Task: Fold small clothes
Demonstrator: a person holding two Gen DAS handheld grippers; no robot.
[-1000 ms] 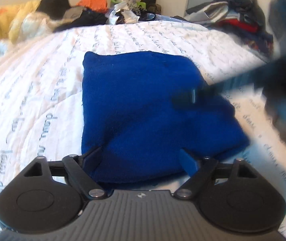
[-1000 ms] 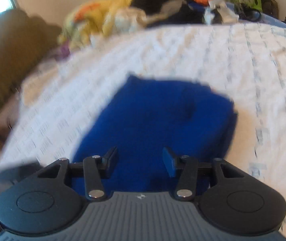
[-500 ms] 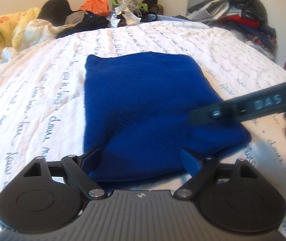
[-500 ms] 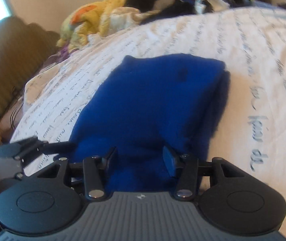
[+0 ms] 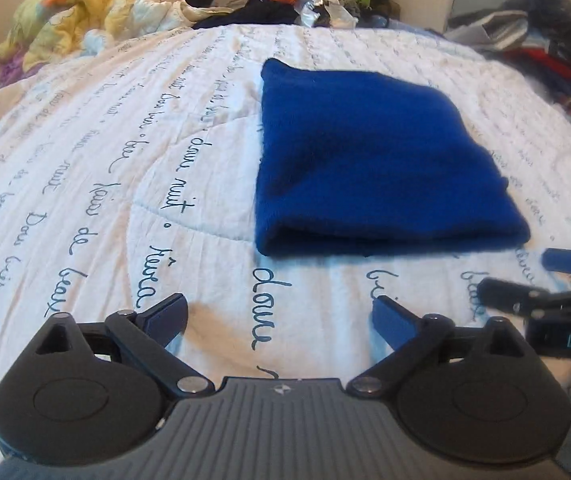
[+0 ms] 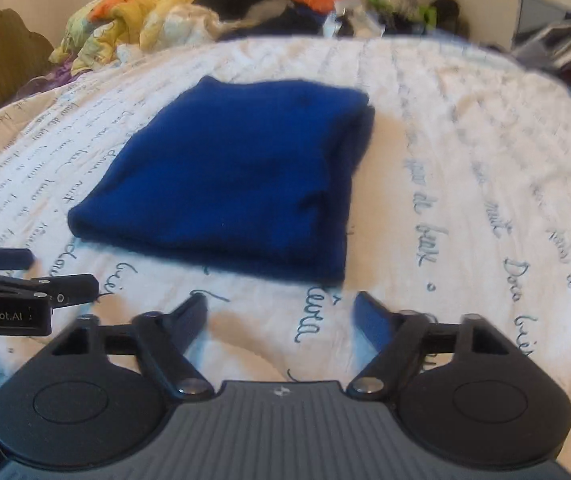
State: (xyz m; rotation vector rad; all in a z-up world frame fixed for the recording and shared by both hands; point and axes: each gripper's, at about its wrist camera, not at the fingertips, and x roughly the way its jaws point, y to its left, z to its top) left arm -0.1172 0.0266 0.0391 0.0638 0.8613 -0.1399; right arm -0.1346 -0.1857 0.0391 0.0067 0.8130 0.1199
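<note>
Both our grippers, left gripper [image 5: 279, 316] and right gripper [image 6: 281, 312], are opening wide with nothing between the jaws. The folded blue garment [image 5: 369, 160] lies just ahead of both on the quilt [image 5: 125, 160], its thick folded edge facing us. It sits a touch right of our left hand and left of our right, about equally near each.

Folded garment [image 5: 369, 156] lies flat on the bed [image 5: 125, 184], mid-surface. Left tongs [image 5: 281, 316] sit just short of its near edge, not touching, jaws opening, nothing between them. Right tongs [image 6: 281, 312] likewise before the near edge, jaws opening and empty, beside the left tongs. Heap of bedding and clothes [image 5: 97, 20] behind, along the far edge. Clothes pile [image 5: 541, 44] far right.
</note>
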